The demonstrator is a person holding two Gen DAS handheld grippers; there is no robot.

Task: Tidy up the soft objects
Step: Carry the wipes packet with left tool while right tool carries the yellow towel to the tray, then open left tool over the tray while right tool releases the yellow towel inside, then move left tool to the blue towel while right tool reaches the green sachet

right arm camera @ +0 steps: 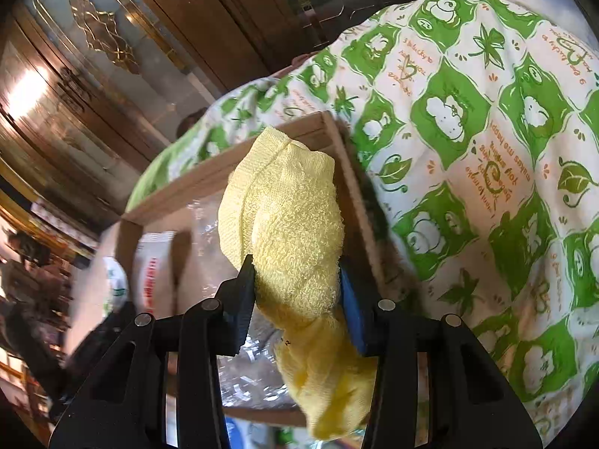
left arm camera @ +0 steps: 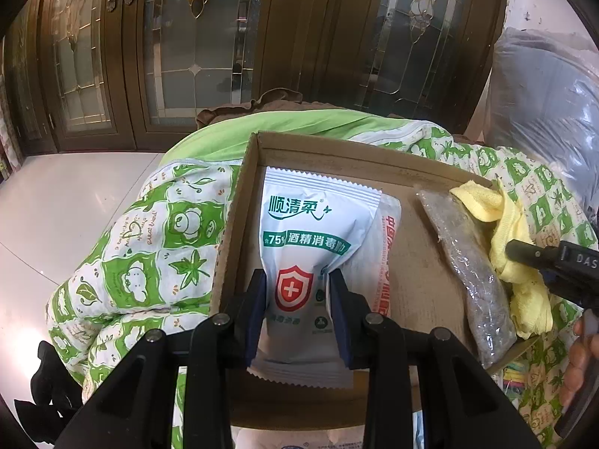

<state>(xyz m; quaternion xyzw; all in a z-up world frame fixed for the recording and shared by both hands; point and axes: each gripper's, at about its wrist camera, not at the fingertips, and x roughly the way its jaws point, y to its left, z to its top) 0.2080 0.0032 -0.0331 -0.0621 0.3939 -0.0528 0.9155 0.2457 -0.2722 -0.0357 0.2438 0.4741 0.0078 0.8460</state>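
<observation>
A shallow cardboard box [left arm camera: 423,284] lies on a green-and-white quilt. My left gripper [left arm camera: 297,280] is shut on a white wet-wipes pack [left arm camera: 310,224] with a red cross shield, held over the box's left side. A second white pack [left arm camera: 387,247] with red print lies under it. A grey item in clear plastic [left arm camera: 475,277] lies in the box on the right. My right gripper [right arm camera: 297,273] is shut on a yellow towel [right arm camera: 288,217] over the box's right edge [right arm camera: 352,183]. The towel also shows in the left wrist view [left arm camera: 509,239].
The quilt [right arm camera: 468,149] covers a mound around the box. Wooden doors with leaded glass [left arm camera: 194,56] stand behind. A white tiled floor [left arm camera: 56,205] lies to the left. A plastic-wrapped grey bundle [left arm camera: 543,104] sits at the far right.
</observation>
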